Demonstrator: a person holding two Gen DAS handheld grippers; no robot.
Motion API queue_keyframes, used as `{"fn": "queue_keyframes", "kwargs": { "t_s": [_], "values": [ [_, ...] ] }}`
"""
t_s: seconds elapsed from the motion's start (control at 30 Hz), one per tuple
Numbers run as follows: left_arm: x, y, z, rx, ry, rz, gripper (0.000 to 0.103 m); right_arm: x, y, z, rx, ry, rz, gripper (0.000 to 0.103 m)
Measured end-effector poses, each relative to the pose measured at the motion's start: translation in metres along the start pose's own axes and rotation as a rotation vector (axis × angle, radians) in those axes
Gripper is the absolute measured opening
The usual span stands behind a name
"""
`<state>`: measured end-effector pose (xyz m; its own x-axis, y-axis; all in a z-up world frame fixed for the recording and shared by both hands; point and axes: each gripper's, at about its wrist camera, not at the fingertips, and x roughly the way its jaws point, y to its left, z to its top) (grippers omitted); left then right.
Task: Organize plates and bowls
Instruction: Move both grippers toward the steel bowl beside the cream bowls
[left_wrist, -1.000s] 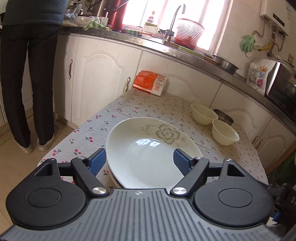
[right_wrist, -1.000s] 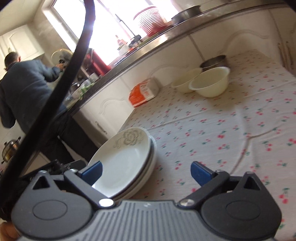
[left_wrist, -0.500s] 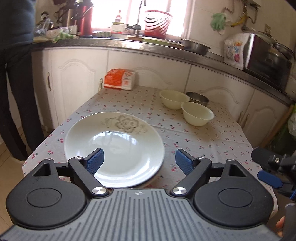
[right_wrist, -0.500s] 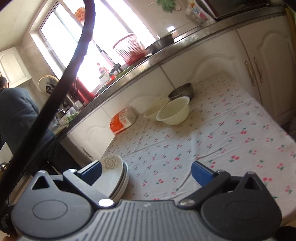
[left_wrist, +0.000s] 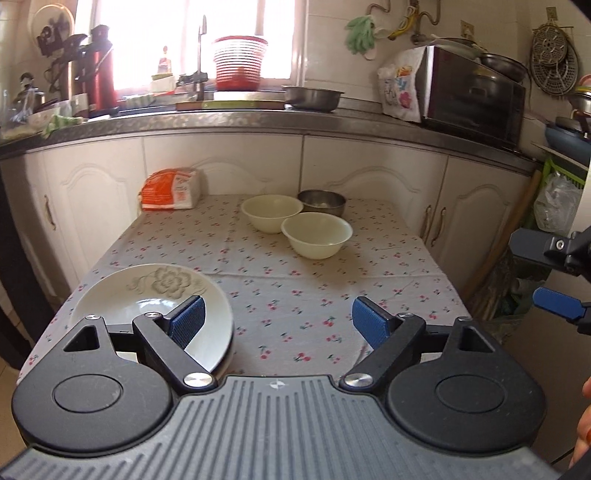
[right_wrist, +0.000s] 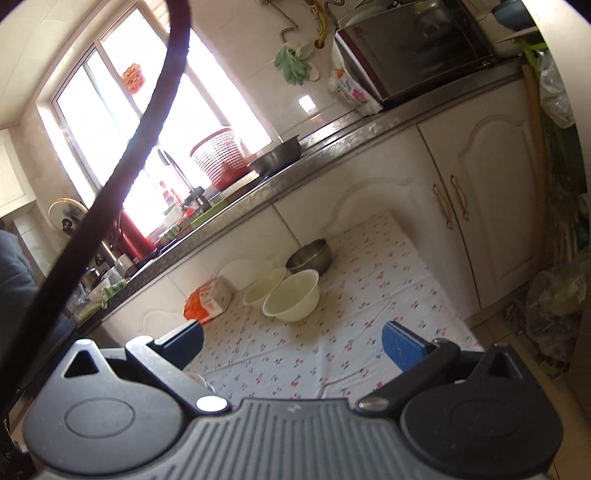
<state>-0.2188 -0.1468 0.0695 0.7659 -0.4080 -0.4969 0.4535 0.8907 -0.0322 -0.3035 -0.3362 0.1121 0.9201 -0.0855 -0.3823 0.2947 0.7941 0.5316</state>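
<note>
No writing here can be read. The orange-and-white packet (left_wrist: 170, 189) at the far left end of the worktop (left_wrist: 288, 295), leaning by the cabinet doors, carries printed lines on its white panel, but they are too small and blurred to make out in either view. The cloth bag (left_wrist: 399, 88) beside the microwave, up and to the right of that packet, shows coloured print and no legible letters. The claw bodies bear only a small mark, not text.
</note>
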Motion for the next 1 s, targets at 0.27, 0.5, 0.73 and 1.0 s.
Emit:
{"fn": "queue_keyframes", "kwargs": {
  "t_s": [0.27,0.5,0.73,1.0],
  "values": [
    [0.031,0.000,0.024,0.002,0.034,-0.084,0.103,-0.003,-0.002,0.031,0.009,0.008,-0.058,0.102],
    [0.069,0.027,0.063,-0.081,0.053,-0.119,0.103,0.030,-0.001,0.060,0.011,0.031,-0.025,0.102],
    [0.144,0.045,0.122,-0.120,0.051,-0.163,0.103,0.114,-0.007,0.090,0.030,0.064,0.054,0.102],
    [0.269,0.044,0.159,-0.160,0.055,-0.201,0.103,0.234,-0.043,0.098,0.108,0.110,0.109,0.102]
  ]
}}
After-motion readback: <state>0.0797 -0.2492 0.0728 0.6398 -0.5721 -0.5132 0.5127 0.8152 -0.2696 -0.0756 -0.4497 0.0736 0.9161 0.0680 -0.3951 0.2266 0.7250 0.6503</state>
